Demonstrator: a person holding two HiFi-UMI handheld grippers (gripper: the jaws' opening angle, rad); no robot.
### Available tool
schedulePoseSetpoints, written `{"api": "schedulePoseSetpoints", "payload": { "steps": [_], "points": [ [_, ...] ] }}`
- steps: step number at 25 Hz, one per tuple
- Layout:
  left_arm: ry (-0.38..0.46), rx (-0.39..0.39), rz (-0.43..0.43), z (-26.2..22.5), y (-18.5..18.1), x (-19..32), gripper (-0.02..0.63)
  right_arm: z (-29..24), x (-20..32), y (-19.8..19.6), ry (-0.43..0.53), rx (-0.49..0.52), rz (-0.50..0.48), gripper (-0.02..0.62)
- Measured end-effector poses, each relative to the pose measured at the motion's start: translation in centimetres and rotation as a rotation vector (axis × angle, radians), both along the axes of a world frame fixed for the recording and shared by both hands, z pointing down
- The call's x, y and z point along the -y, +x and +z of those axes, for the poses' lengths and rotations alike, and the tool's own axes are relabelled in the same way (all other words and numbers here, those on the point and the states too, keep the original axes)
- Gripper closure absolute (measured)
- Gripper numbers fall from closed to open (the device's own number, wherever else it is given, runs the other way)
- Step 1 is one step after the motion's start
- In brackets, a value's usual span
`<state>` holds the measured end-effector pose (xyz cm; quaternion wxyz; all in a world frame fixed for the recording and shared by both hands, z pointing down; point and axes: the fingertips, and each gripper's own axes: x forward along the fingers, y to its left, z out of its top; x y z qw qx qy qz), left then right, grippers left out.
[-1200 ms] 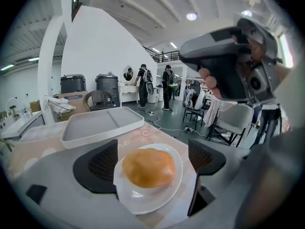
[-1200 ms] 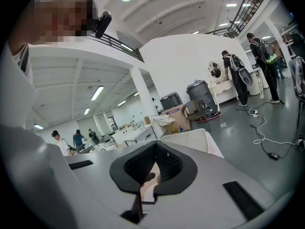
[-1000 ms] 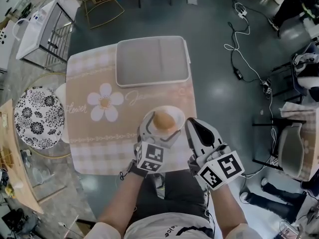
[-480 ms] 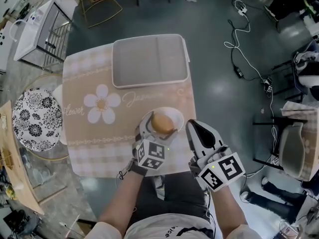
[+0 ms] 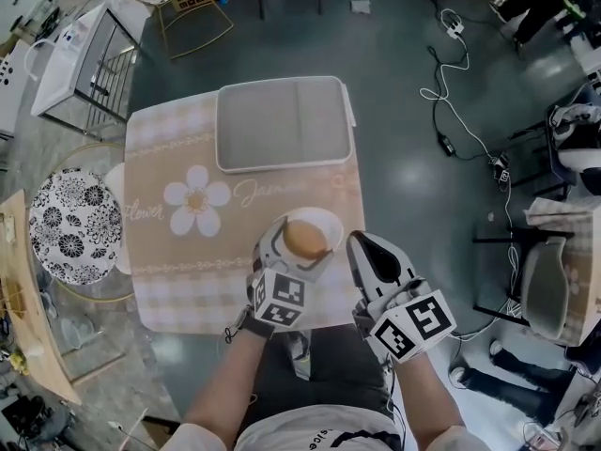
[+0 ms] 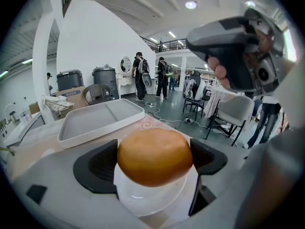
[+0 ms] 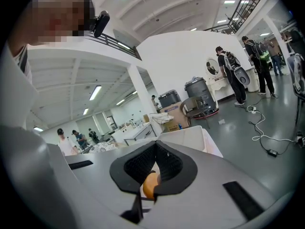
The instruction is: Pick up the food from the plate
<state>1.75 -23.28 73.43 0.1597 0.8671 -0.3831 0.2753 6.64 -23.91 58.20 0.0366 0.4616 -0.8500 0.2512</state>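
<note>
Bun (image 6: 155, 156), round and golden brown, sits right between the jaws of the left gripper (image 6: 155, 162). The two black pads (image 6: 97, 166) press on its sides, one on the left and one on the right, so the jaws are closed on the bun. Just under the jaws is a small white plate (image 6: 150, 202). The bottom of the bun looks very close to the plate, and it may be just off it, but I cannot tell for sure from this side. Past the jaw tips, a bit farther along the table, lies a big grey tray (image 6: 100, 120) with a white rim. From above, the bun (image 5: 303, 239) is over the plate (image 5: 331, 222), near the front edge of the checked tablecloth (image 5: 188, 261) with a white flower (image 5: 197, 195) on it. The right gripper (image 5: 362, 242) is just to the right of the left jaws, near the plate but not touching the bun. Its jaws are closed together with nothing held in them. In the right gripper view, a little bit of the bun (image 7: 149, 185) peeks through the slit between the pads (image 7: 178, 168).
</note>
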Motion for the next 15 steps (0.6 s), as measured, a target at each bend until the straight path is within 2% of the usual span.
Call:
{"api": "schedulePoseSetpoints", "payload": {
  "steps": [15],
  "points": [
    [0.044, -0.069, 0.022, -13.3, -0.5, -2.8, 0.146, -9.8, -1.7, -1.8, 0.051, 0.005, -0.014, 0.583]
  ]
}}
